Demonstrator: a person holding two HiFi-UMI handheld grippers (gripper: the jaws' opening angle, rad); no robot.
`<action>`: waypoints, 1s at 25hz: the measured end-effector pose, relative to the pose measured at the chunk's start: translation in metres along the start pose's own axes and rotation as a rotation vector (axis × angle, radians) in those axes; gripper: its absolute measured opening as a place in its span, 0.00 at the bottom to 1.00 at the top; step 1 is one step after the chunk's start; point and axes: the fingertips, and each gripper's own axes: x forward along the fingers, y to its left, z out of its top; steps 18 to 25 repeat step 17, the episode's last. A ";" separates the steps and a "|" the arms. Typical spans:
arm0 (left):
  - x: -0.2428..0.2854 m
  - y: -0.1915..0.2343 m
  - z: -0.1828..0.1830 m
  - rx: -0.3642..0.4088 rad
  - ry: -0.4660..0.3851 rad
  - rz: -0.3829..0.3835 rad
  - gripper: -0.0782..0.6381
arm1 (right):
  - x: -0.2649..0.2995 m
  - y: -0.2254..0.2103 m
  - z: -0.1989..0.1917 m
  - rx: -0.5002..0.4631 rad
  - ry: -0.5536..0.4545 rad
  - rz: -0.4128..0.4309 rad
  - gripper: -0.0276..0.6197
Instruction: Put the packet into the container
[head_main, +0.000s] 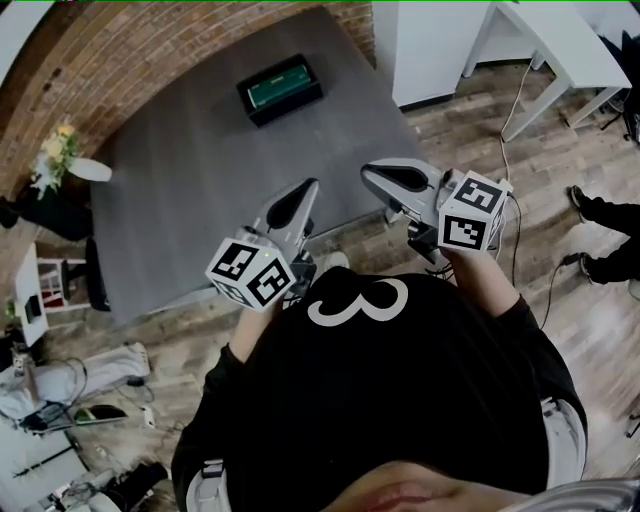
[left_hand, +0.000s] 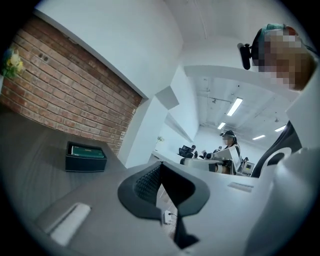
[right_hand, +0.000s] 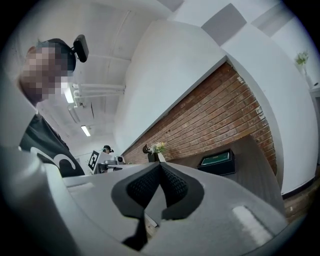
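A black container (head_main: 279, 90) stands at the far side of the grey table (head_main: 200, 180), and a green packet (head_main: 280, 81) lies inside it. Both grippers hover over the table's near edge, close to the person's chest and well short of the container. My left gripper (head_main: 297, 205) is shut with nothing between its pads. My right gripper (head_main: 393, 178) is likewise shut and empty. The left gripper view has the container (left_hand: 85, 158) and packet (left_hand: 88, 151) far off beyond the closed left gripper (left_hand: 160, 166). In the right gripper view the container (right_hand: 216, 163) sits beyond the closed right gripper (right_hand: 160, 165).
A vase of flowers (head_main: 58, 155) stands at the table's left edge by the brick wall (head_main: 120, 50). A white table (head_main: 560, 40) is at the back right. Another person's shoes (head_main: 600, 215) and cables lie on the wood floor at right; clutter (head_main: 70, 400) lies at left.
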 end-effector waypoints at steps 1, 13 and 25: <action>-0.001 -0.002 0.002 0.011 -0.006 0.001 0.12 | -0.001 0.003 0.001 -0.005 -0.001 0.005 0.04; -0.006 0.000 0.001 0.025 -0.016 -0.005 0.12 | 0.005 0.009 -0.001 -0.014 0.002 0.016 0.05; -0.003 -0.006 -0.001 0.015 0.001 0.002 0.12 | -0.001 0.008 -0.006 0.000 0.001 0.022 0.04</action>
